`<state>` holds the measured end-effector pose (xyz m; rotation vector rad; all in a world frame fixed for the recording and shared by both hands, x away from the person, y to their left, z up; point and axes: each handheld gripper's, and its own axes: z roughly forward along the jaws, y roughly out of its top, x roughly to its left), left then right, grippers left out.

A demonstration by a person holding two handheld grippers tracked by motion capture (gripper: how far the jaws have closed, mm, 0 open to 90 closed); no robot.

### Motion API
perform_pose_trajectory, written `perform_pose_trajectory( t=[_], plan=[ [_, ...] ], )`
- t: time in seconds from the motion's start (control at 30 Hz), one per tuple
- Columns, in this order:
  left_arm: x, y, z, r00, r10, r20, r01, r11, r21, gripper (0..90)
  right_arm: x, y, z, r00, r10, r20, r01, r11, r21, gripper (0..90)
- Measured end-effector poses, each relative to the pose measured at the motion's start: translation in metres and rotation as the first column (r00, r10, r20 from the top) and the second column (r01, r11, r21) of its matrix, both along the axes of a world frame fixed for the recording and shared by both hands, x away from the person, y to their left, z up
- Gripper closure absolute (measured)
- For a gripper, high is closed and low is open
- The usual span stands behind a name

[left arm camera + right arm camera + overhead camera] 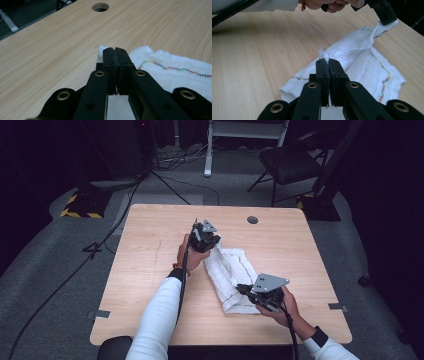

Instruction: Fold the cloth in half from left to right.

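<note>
Each tool, left (115, 53) and right (327, 62), pinches the folded white, colour-stitched towel (229, 270).

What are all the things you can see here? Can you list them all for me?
towel: one, white with coloured stitching, lying folded on the table, pinched at two corners
table: one, light wood, in the middle, with a round hole near its far edge
chair: one, black, on the floor beyond the table
cables: several, black, across the grey floor at left
left gripper: one, black, shut on the towel's far corner
right gripper: one, black, shut on the towel's near corner
sleeves: two, white, coming in from the bottom
</note>
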<state>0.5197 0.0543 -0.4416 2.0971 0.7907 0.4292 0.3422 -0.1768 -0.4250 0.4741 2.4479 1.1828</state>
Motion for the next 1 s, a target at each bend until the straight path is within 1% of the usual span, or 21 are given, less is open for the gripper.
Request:
perform_pose_trajectory(
  t=[0.13,0.17,0.27,0.3,0.33,0.5,0.53,0.63,0.67,0.7,0.77,0.8,0.83,0.87,0.9,0.93,0.97,1.0],
  plan=[
    [0.003,-0.02,-0.001,0.9996,-0.029,0.004,0.029,0.9995,0.006,87.8,-0.002,-0.016,-0.003,0.9995,-0.028,-0.011,0.028,1.0,-0.008,87.4],
    [0.003,-0.026,-0.001,0.9994,-0.034,-0.001,0.034,0.9994,0.006,87.8,-0.003,-0.019,-0.004,0.9993,-0.035,-0.012,0.035,0.999,-0.01,87.4],
    [0.005,-0.04,-0.004,0.9986,-0.053,-0.003,0.054,0.9983,0.023,87.7,-0.005,-0.028,-0.006,0.9985,-0.051,-0.022,0.05,0.999,-0.015,87.4],
    [0.006,-0.045,-0.005,0.9985,-0.055,-0.007,0.055,0.9983,0.02,87.7,-0.005,-0.031,-0.006,0.9981,-0.055,-0.028,0.055,0.998,-0.013,87.3],
    [0.007,-0.051,-0.007,0.9982,-0.059,-0.01,0.059,0.9978,0.029,87.7,-0.005,-0.033,-0.007,0.9977,-0.061,-0.03,0.061,0.998,-0.017,87.3],
    [0.011,-0.071,-0.014,0.9976,-0.067,-0.019,0.067,0.997,0.039,87.6,-0.007,-0.045,-0.013,0.9954,-0.085,-0.045,0.083,0.996,-0.037,87.3],
    [0.011,-0.075,-0.015,0.9974,-0.071,-0.015,0.072,0.9963,0.048,87.5,-0.007,-0.047,-0.014,0.9952,-0.086,-0.048,0.084,0.996,-0.04,87.2],
    [0.011,-0.085,-0.02,0.9973,-0.07,-0.02,0.071,0.9951,0.068,86.9,-0.008,-0.054,-0.02,0.9916,-0.11,-0.067,0.108,0.993,-0.041,87.0],
    [0.011,-0.088,-0.021,0.9977,-0.065,-0.018,0.067,0.9952,0.072,85.2,-0.008,-0.056,-0.021,0.991,-0.115,-0.068,0.112,0.993,-0.046,86.8],
    [0.01,-0.089,-0.023,0.9977,-0.063,-0.024,0.064,0.9964,0.055,81.1,-0.008,-0.058,-0.023,0.9904,-0.116,-0.075,0.113,0.992,-0.054,86.4],
    [0.007,-0.09,-0.023,0.9971,-0.071,-0.026,0.072,0.9961,0.051,73.1,-0.008,-0.06,-0.028,0.9887,-0.114,-0.097,0.107,0.991,-0.074,84.5],
    [0.006,-0.089,-0.022,0.9969,-0.073,-0.031,0.074,0.9959,0.051,68.3,-0.008,-0.062,-0.031,0.9877,-0.12,-0.1,0.112,0.99,-0.082,83.3],
    [0.003,-0.088,-0.022,0.9959,-0.085,-0.031,0.086,0.9952,0.046,63.3,-0.009,-0.063,-0.032,0.9869,-0.126,-0.101,0.117,0.989,-0.087,80.8],
    [-0.001,-0.086,-0.021,0.9944,-0.102,-0.026,0.103,0.9933,0.052,61.1,-0.009,-0.064,-0.034,0.9845,-0.139,-0.106,0.13,0.988,-0.086,76.2],
    [-0.006,-0.083,-0.019,0.993,-0.117,-0.017,0.118,0.9912,0.061,56.7,-0.009,-0.066,-0.037,0.9815,-0.154,-0.113,0.146,0.986,-0.081,75.3],
    [-0.012,-0.08,-0.017,0.9924,-0.122,-0.01,0.123,0.9904,0.064,50.2,-0.009,-0.068,-0.039,0.9802,-0.162,-0.114,0.152,0.984,-0.093,73.9],
    [-0.018,-0.075,-0.015,0.9916,-0.129,-0.013,0.129,0.9896,0.062,43.8,-0.01,-0.07,-0.041,0.9789,-0.17,-0.113,0.159,0.982,-0.102,71.3],
    [-0.024,-0.07,-0.013,0.9902,-0.14,-0.009,0.14,0.9883,0.061,41.2,-0.01,-0.072,-0.042,0.9772,-0.18,-0.113,0.168,0.98,-0.105,68.2]
  ],
)
